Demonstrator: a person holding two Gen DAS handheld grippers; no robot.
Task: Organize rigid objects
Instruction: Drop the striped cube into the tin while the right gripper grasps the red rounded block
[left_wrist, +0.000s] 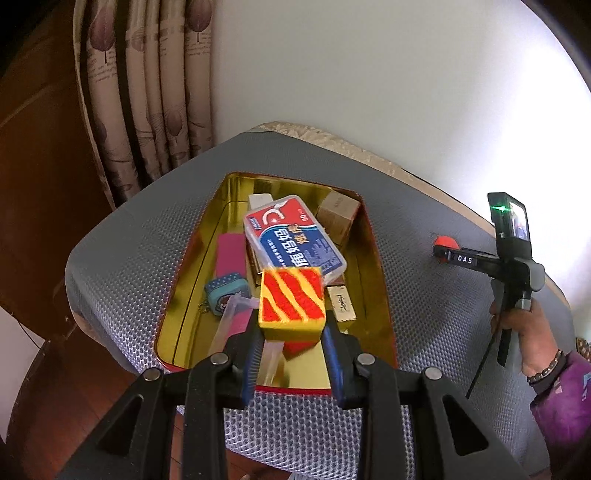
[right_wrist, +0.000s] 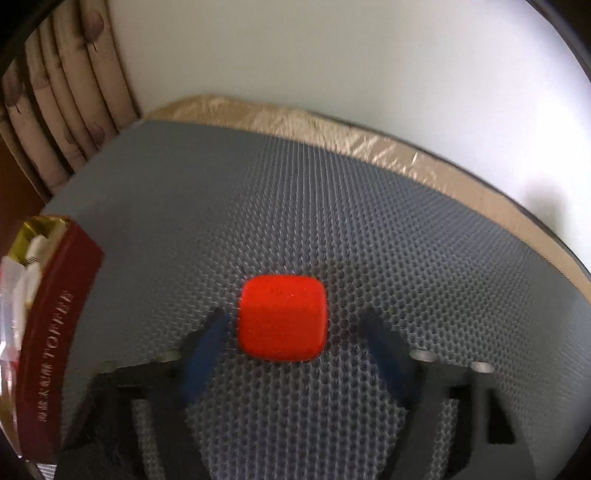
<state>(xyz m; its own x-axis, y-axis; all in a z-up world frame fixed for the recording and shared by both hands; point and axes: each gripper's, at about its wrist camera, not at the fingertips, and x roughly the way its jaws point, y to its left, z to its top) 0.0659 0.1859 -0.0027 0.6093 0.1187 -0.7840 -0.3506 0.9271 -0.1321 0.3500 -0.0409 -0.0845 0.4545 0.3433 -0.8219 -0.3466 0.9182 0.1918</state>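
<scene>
My left gripper (left_wrist: 293, 343) is shut on a yellow box with red stripes (left_wrist: 291, 302) and holds it above the near end of an open red tin with a gold inside (left_wrist: 192, 266). The tin holds a blue and red card case (left_wrist: 295, 236), a brown carton (left_wrist: 338, 214), a small teal pouch (left_wrist: 225, 291) and several other boxes. My right gripper (right_wrist: 293, 332) is open, its blue fingers either side of an orange-red block (right_wrist: 282, 317) that lies on the grey mesh mat. The right gripper also shows in the left wrist view (left_wrist: 443, 253), at the same block (left_wrist: 443, 242).
The grey mesh mat (right_wrist: 332, 206) covers a table with a beige edge (right_wrist: 369, 144) against a white wall. The tin's red side (right_wrist: 55, 314) stands at the left of the right wrist view. Curtains (left_wrist: 147, 92) and dark wooden furniture are at the left.
</scene>
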